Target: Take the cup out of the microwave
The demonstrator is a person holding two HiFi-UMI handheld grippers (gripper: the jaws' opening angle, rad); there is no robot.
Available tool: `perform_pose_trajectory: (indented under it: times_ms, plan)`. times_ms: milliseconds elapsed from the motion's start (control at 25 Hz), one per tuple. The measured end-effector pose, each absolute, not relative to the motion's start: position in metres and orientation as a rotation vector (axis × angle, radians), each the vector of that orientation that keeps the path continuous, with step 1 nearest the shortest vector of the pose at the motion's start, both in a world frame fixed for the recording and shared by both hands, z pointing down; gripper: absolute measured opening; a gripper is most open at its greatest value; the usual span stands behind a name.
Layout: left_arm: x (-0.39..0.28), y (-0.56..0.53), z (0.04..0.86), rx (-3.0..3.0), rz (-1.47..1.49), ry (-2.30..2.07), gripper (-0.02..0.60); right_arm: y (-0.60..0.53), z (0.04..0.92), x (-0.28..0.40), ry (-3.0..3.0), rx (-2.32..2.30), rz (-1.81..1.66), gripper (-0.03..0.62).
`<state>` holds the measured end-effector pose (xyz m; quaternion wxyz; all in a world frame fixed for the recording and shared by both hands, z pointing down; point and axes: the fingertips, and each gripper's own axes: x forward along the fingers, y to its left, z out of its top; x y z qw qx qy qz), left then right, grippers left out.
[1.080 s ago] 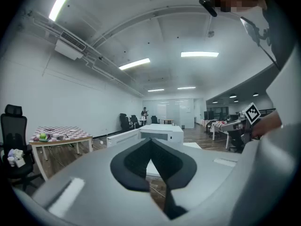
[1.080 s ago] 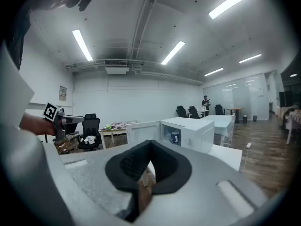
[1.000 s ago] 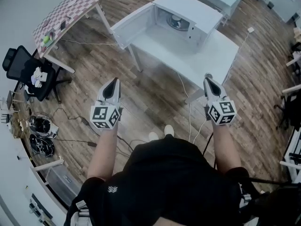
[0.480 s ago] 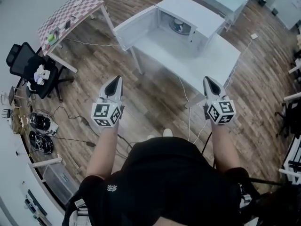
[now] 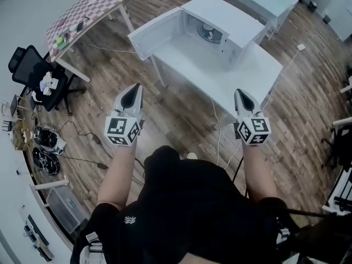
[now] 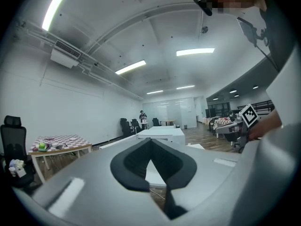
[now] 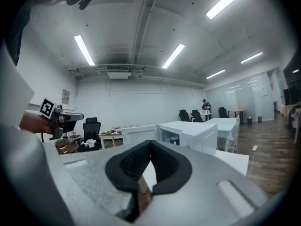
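The cup (image 5: 209,32) sits inside the open microwave (image 5: 234,21), well off at eleven o'clock from the nearer right gripper (image 5: 241,95) and one o'clock from the left gripper (image 5: 133,92), both with jaws together and empty.

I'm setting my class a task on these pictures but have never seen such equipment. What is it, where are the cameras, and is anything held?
No robot: a person holds a gripping tool in each hand, the left tool and right tool. One picture comes from a head camera looking down; the others from cameras riding on each tool. Ahead, a white table carries a microwave, door open, a cup inside. Both tools are shut, holding nothing.
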<state>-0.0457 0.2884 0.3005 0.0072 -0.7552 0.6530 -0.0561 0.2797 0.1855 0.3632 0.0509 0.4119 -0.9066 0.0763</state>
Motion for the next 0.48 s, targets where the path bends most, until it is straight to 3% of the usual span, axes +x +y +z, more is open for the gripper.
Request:
perform_pose_trajectory:
  times_ms: [480]
  plan:
    - [-0.074,0.205,0.319,-2.415,-0.172,1.981,0.002,0.122,0.375,0.242,-2.733,1.343,0.201,0.002]
